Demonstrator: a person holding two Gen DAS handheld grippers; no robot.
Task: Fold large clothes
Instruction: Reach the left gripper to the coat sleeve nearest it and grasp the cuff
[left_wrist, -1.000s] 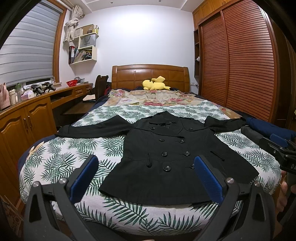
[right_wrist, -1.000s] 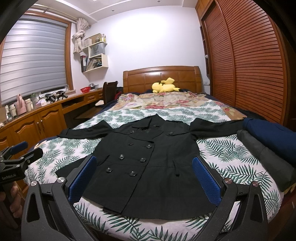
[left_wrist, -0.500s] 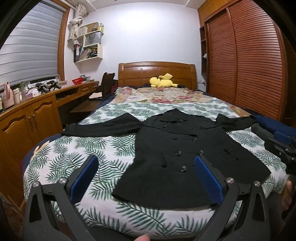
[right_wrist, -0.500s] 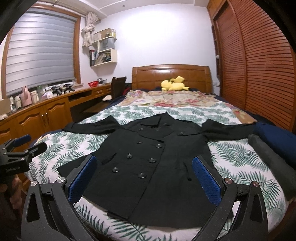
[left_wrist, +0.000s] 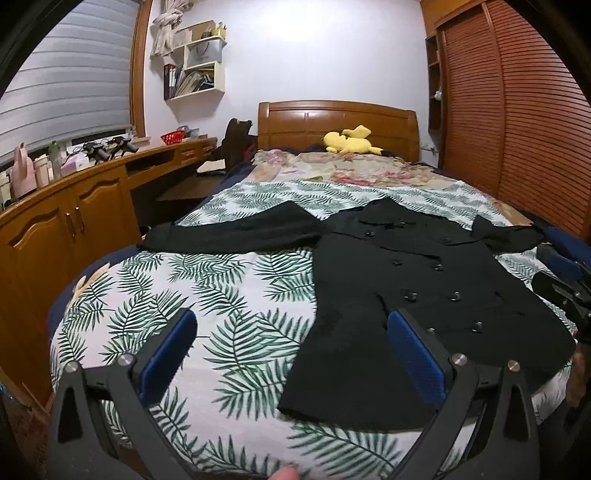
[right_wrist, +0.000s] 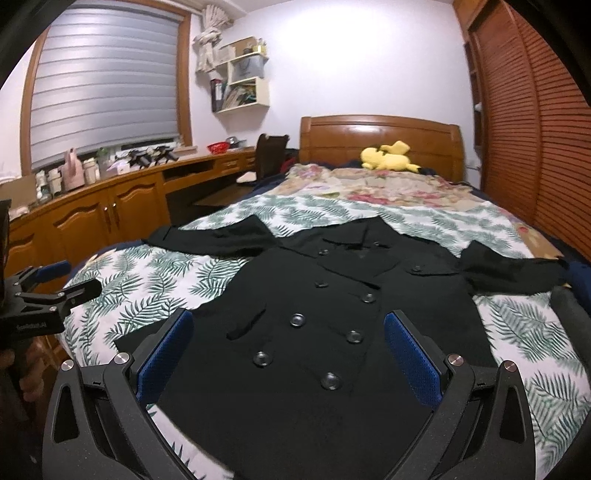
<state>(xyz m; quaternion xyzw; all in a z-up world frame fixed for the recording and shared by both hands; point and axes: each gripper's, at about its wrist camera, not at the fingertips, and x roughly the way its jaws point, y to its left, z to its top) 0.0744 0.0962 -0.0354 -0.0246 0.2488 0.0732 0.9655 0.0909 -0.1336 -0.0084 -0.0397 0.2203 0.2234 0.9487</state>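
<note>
A black double-breasted coat (left_wrist: 417, 295) (right_wrist: 325, 325) lies flat and face up on the bed, sleeves spread out to both sides. My left gripper (left_wrist: 291, 328) is open, hovering above the leaf-print bedspread (left_wrist: 192, 291) just left of the coat's hem. In the right wrist view my right gripper (right_wrist: 288, 328) is open over the coat's lower front, nothing between its blue pads (right_wrist: 410, 350). The left gripper (right_wrist: 48, 291) also shows at the left edge of the right wrist view, and the right gripper (left_wrist: 565, 284) at the right edge of the left wrist view.
A wooden desk and cabinets (left_wrist: 66, 221) run along the left of the bed. Slatted wardrobe doors (left_wrist: 524, 122) stand on the right. A yellow plush toy (left_wrist: 349, 140) lies by the headboard. Dark folded clothes (right_wrist: 572, 314) sit at the bed's right edge.
Both grippers have shifted left and closer to the bed; the coat now sits further right in both views. Both stay open.
</note>
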